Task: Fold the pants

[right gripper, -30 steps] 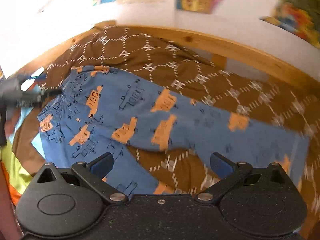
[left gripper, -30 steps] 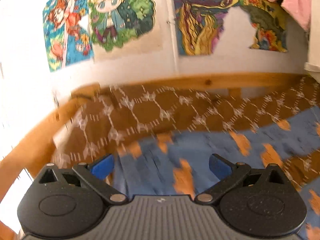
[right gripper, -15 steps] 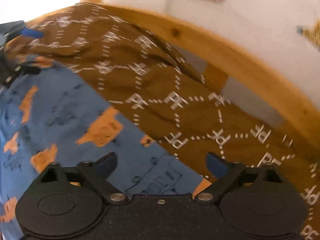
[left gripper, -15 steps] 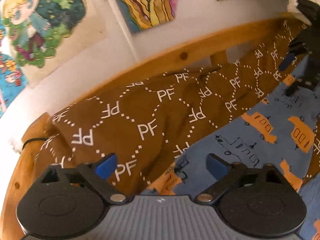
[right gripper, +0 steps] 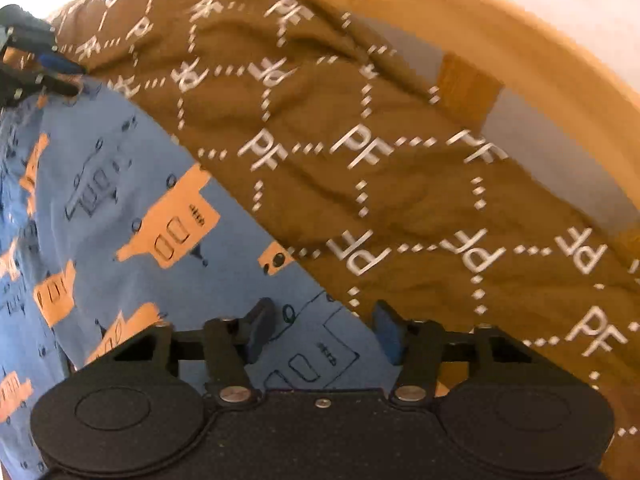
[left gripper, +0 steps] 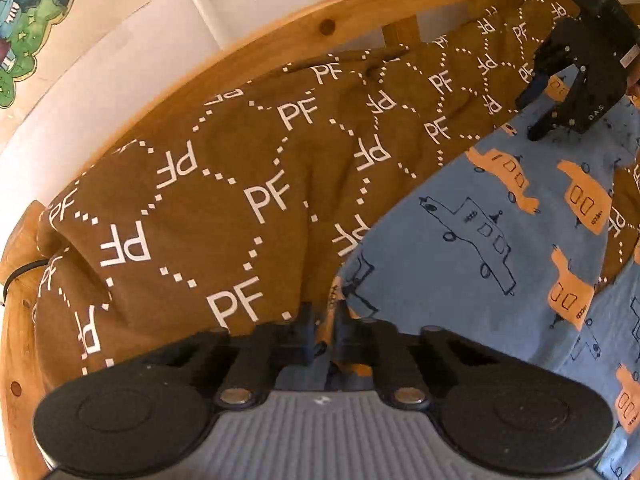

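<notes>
Blue pants (left gripper: 480, 240) lie unfolded; my left gripper (left gripper: 322, 328) pinches their edge, right gripper (right gripper: 324, 332) half-open astride the other corner. No fold yet.

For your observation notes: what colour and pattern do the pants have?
Blue cotton pants printed with orange and outlined vehicles, clearest in the left wrist view.

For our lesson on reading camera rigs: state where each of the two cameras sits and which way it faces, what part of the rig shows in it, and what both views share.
Left wrist view: sits on the left gripper, looking along its fingers, shut on the pants edge; the right gripper shows at upper right.
Right wrist view: sits on the right gripper, its fingers open astride the pants' corner; the left gripper shows at upper left.
Shared: the blue pants, brown PF bedspread, wooden bed frame.
</notes>
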Motion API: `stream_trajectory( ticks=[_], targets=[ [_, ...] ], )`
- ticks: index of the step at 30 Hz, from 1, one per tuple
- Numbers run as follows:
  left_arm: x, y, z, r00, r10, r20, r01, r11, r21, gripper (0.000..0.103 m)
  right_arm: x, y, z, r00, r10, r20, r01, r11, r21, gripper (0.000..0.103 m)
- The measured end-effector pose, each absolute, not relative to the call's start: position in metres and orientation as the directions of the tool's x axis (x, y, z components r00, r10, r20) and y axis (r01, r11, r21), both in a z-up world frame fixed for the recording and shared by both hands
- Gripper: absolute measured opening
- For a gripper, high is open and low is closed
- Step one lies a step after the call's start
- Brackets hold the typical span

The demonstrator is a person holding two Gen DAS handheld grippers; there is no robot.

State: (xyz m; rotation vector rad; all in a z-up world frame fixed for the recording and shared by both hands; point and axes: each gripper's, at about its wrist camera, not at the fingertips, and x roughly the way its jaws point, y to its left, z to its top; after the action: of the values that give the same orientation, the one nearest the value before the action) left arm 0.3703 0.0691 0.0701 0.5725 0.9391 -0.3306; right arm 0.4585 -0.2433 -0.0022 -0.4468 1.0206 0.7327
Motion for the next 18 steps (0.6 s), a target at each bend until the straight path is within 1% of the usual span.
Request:
stream_trajectory(
  ticks=[2,3,4,5,9,11,13,16,18],
  targets=[
    [0.367,0.068,0.073,0.571,-0.012,-0.821,0.496,0.802,0.333,0.002,0.454,-0.24,-0.002,0.328,0.34,-0.881,-0.736,0.677,-0.012,0.03],
    [0.366,0.067,0.075,0.581,-0.005,-0.814,0.486,0.805,0.342,0.001,0.451,-0.238,-0.002,0.339,0.335,-0.879,-0.741,0.671,-0.03,0.024],
    [0.366,0.068,0.077,0.589,0.001,-0.808,0.47,0.813,0.344,0.001,0.448,-0.237,-0.001,0.356,0.325,-0.876,-0.744,0.666,-0.056,0.01],
    [0.365,0.068,0.08,0.597,0.005,-0.802,0.454,0.822,0.343,0.001,0.445,-0.236,0.0,0.371,0.318,-0.873,-0.745,0.663,-0.074,0.003],
    [0.358,0.068,0.092,0.641,0.01,-0.767,0.406,0.844,0.35,0.001,0.437,-0.231,0.009,0.452,0.297,-0.841,-0.725,0.671,-0.152,0.0],
    [0.354,0.068,0.1,0.671,0.014,-0.741,0.379,0.853,0.359,0.001,0.439,-0.229,0.02,0.536,0.267,-0.801,-0.677,0.703,-0.219,0.0],
    [0.355,0.069,0.107,0.702,0.027,-0.712,0.333,0.871,0.362,0.001,0.445,-0.228,0.033,0.602,0.262,-0.754,-0.624,0.744,-0.24,0.0],
    [0.361,0.075,0.111,0.72,0.065,-0.691,0.263,0.896,0.359,0.001,0.451,-0.224,0.044,0.665,0.27,-0.696,-0.582,0.771,-0.257,0.0],
    [0.368,0.075,0.104,0.711,0.096,-0.697,0.249,0.892,0.377,0.001,0.46,-0.218,0.037,0.669,0.259,-0.697,-0.57,0.781,-0.256,0.0]
  ],
)
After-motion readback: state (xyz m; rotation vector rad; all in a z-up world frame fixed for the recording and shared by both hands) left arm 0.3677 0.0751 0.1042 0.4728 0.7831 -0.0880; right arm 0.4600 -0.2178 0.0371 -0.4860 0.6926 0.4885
